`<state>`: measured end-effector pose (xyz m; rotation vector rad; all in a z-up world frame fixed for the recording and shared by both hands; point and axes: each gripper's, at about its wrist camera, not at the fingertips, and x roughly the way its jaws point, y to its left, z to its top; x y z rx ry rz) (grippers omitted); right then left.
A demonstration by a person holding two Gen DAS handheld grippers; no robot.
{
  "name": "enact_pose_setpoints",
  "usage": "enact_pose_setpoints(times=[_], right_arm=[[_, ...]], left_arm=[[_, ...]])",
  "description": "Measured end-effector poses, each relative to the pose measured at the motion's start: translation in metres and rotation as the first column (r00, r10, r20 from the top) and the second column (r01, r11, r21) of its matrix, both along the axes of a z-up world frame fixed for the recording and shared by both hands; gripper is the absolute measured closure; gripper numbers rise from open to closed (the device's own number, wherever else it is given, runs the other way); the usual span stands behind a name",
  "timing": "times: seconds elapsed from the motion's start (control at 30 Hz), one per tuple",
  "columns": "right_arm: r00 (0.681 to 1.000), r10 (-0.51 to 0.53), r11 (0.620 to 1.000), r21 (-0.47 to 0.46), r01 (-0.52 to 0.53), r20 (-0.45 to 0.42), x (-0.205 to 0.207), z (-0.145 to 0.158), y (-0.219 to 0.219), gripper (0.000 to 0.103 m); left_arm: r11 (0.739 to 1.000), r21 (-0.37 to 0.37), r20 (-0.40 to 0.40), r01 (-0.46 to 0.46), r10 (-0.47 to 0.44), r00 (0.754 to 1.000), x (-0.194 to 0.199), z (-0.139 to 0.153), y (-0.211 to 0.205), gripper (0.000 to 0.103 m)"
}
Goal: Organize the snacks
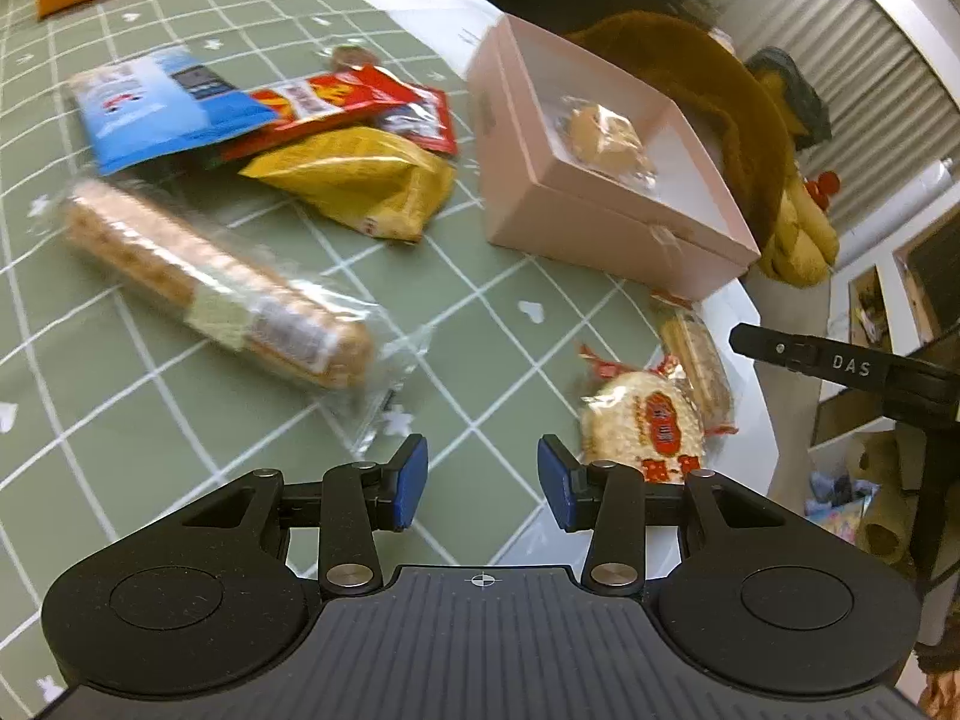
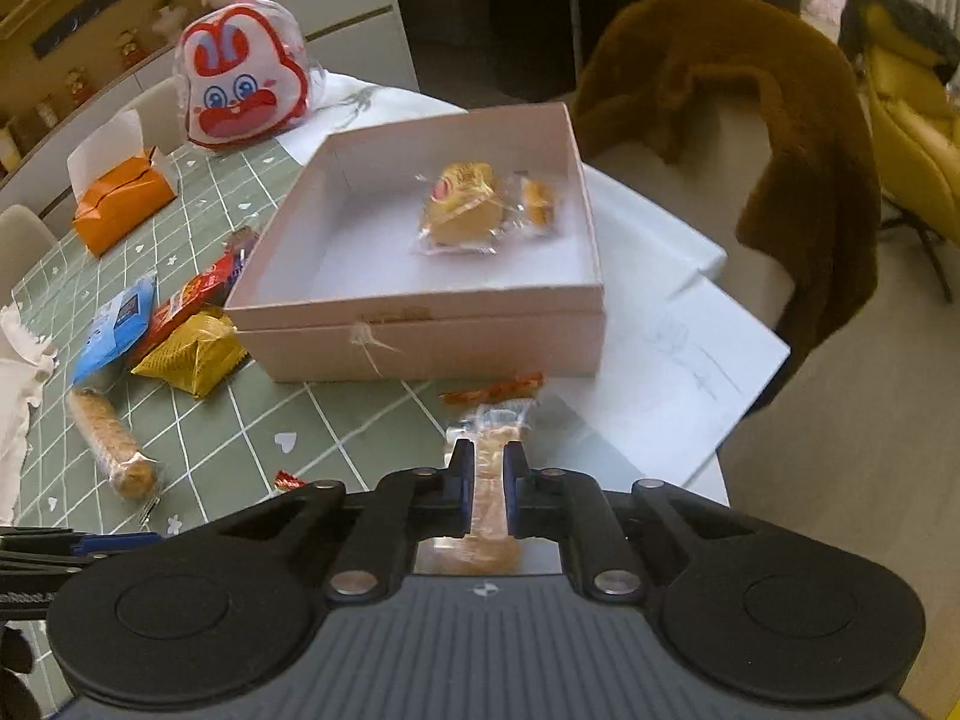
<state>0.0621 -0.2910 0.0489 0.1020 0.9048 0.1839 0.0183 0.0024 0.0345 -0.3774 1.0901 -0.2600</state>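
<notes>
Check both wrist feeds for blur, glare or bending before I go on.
Left wrist view: motion smear on the long biscuit pack and the yellow bag; grid lines of the tablecloth bow from the fisheye. Right wrist view: sharper, pink box slightly soft, its white inside washed out.

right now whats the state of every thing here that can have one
pink box: lid off, one wrapped pastry inside
left hand-held gripper: open, nothing between the pads
right hand-held gripper: shut on a clear-wrapped biscuit pack
long biscuit roll: sealed, lying flat on the cloth
round rice cracker: wrapped, flat by the table edge
orange tissue box: open, a tissue sticking up
</notes>
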Motion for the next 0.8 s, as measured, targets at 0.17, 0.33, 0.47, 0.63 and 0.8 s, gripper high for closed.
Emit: enact_pose_setpoints(times=[0.17, 0.33, 0.47, 0.63, 0.8], right_arm=[[1.000, -0.002, 0.995, -0.099, 0.000, -0.023, 0.006, -0.019, 0.010, 0.050], [0.997, -0.016, 0.996, -0.083, 0.010, -0.072, 0.008, -0.032, 0.009, 0.069], [0.999, -0.025, 0.997, -0.069, 0.027, 0.026, -0.011, -0.004, 0.015, 0.069], [0.992, 0.124, 0.989, 0.086, -0.121, -0.019, -0.031, 0.007, 0.053, 0.068], [0.967, 0.250, 0.958, 0.155, -0.240, -0.053, -0.041, -0.002, 0.088, 0.057]], left_arm=[[1.000, -0.007, -0.002, -0.016, 0.016, 1.000, -0.007, 0.001, 0.009, 0.057], [1.000, -0.005, -0.006, -0.011, 0.011, 1.000, -0.010, -0.001, 0.013, 0.057], [1.000, -0.006, 0.001, -0.025, 0.025, 1.000, -0.011, 0.001, 0.021, 0.057], [0.999, -0.015, 0.000, -0.043, 0.043, 0.999, -0.012, 0.001, 0.029, 0.057], [0.998, -0.025, 0.003, -0.050, 0.050, 0.999, -0.015, 0.004, 0.031, 0.057]])
